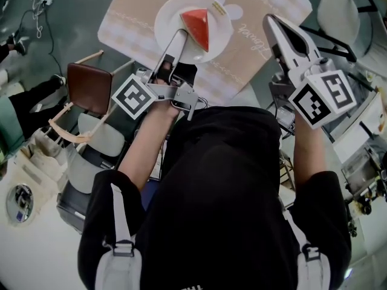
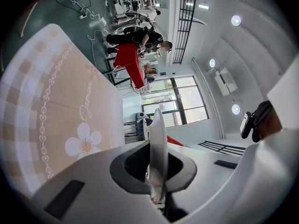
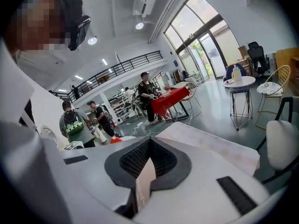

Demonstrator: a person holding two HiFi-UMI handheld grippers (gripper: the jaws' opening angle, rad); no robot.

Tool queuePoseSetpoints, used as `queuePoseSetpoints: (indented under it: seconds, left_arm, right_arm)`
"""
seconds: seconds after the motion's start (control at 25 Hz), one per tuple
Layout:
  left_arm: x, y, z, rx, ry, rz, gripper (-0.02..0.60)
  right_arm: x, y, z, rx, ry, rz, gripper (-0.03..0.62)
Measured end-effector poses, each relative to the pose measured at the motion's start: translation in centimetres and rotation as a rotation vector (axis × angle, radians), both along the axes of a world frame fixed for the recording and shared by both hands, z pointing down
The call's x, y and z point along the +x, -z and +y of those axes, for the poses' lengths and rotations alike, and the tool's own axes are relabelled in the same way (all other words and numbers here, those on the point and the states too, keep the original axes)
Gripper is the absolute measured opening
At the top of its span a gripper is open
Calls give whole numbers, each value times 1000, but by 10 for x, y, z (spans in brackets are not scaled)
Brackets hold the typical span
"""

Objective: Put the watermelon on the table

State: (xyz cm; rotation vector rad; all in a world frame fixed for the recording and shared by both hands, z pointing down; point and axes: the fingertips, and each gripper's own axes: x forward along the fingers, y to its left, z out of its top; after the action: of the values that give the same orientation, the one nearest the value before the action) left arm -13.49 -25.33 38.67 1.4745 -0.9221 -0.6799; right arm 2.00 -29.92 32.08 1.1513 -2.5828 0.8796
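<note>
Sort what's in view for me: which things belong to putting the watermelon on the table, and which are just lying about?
Job:
red wedge-shaped watermelon slice
round white plate under it
left gripper, jaws shut on the plate's rim
table with beige flower-print cloth

Lying about:
brown-seated chair with pale wooden frame
white padded chair
right gripper, jaws shut, empty

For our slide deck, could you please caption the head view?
Left tongs hold a plate bearing watermelon over the table; right tongs empty.
</note>
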Motion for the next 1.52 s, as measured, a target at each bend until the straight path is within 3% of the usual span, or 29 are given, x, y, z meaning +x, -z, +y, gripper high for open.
queuePoseSetpoints:
  seconds: [0.28,1.52]
  left_arm:
    - [7,-22,2,-47,-22,3,15]
    - [40,-117,-17,-82,-118,-18,15]
  right_arm:
    - [1,-15,-4,-32,-11,11,11]
    - [16,-104,-11,-174,-13,-1,11]
